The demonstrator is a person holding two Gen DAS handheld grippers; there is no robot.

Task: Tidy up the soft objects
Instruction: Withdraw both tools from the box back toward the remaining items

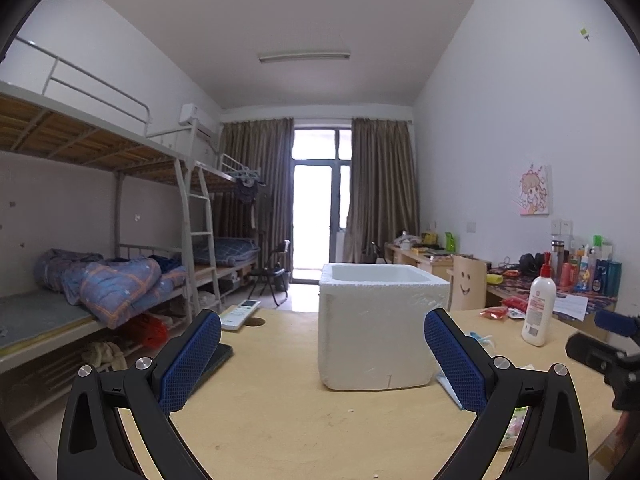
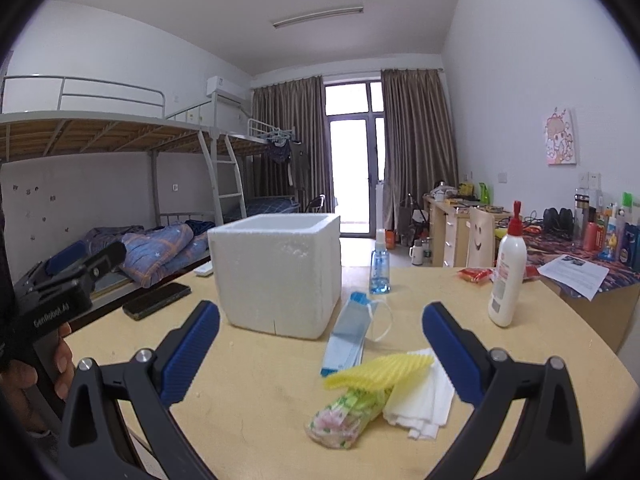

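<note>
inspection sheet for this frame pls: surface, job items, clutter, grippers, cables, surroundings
Surface: round wooden table, a few white crumbs.
Job's things: yellow foam net, white tissues, floral packet and pack of face masks lie near the right gripper; white foam box open-topped, interior not visible.
Clutter: lotion bottle, blue spray bottle, red snack packet, phone, remote.
Grippers: left gripper and right both open, holding nothing.
Cables: nothing seen on the table.
Surroundings: bunk beds, curtained balcony door, cluttered desk.
</note>
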